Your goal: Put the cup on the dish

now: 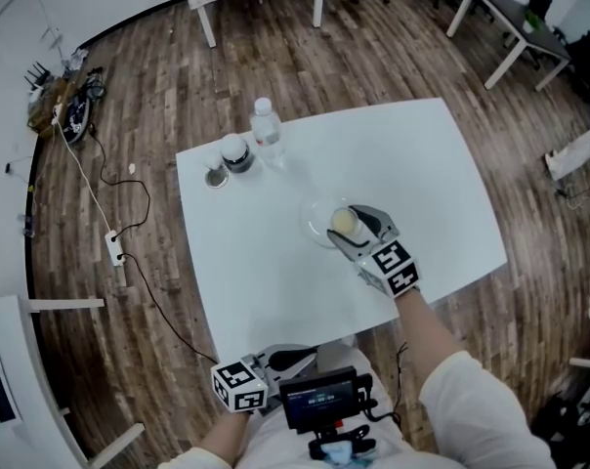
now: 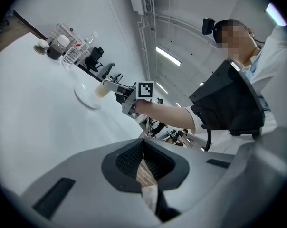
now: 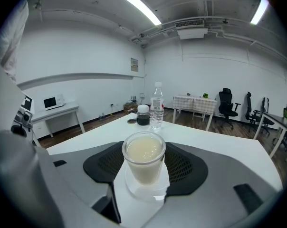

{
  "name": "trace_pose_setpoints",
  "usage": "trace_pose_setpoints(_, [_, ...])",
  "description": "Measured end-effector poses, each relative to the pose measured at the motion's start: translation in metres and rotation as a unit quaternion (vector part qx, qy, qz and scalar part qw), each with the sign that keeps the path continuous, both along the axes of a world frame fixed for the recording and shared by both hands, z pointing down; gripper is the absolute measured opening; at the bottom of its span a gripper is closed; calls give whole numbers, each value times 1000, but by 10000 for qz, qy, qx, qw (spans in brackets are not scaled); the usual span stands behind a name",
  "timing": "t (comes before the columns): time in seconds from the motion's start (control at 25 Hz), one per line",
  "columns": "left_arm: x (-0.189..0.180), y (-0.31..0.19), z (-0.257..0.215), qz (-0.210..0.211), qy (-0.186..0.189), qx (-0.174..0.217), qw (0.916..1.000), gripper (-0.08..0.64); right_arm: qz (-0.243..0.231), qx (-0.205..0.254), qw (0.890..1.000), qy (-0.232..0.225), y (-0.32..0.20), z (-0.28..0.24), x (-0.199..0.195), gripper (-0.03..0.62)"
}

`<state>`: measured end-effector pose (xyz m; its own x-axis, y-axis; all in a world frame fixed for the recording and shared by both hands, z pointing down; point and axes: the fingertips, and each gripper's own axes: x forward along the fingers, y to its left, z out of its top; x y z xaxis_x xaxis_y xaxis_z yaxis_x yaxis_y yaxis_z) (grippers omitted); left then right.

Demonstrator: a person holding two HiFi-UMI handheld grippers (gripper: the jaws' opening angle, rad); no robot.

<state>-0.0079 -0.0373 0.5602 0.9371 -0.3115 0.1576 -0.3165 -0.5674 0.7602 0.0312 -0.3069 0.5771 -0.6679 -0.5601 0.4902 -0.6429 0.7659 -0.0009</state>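
A clear glass cup [image 3: 144,158] of milky liquid stands between the pads of my right gripper [image 3: 144,171], which press on its two sides. Under it lies a clear glass dish [image 3: 146,190], and the cup's base looks to rest on it. From the head view the cup [image 1: 345,222] is over the right part of the dish [image 1: 317,225] at the middle of the white table [image 1: 422,164], with the right gripper [image 1: 358,227] reaching in from the near right. My left gripper [image 1: 283,360] hangs off the table's near edge, its jaws [image 2: 142,156] together and holding nothing.
A water bottle [image 1: 267,130], a dark jar with a white lid [image 1: 236,152] and a small round lid [image 1: 216,176] stand at the table's far left corner. A power strip and cable [image 1: 114,247] lie on the wooden floor to the left.
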Motion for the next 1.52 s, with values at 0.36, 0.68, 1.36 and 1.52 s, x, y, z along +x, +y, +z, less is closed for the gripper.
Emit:
trace_pose_setpoints(0.36, [2,0,5,67,49,-144,9999,2,128,-74,9998,-105,-22,8,-5,284])
trace_pose_setpoints(0.68, [-9,-6,7,9,-4,-171,9999,2,252,-160,9995,-82,-31,19,-7,284])
trace_pose_setpoints(1.36, [10,-71,-7,6,19,336,9994,2,337,-264,9991,-1,-34,40,-10,284])
trace_pose_setpoints(1.52, [12,-68,-4,16,-11,295,9996,2,330,-279,9991,0,-35,44,-10,284])
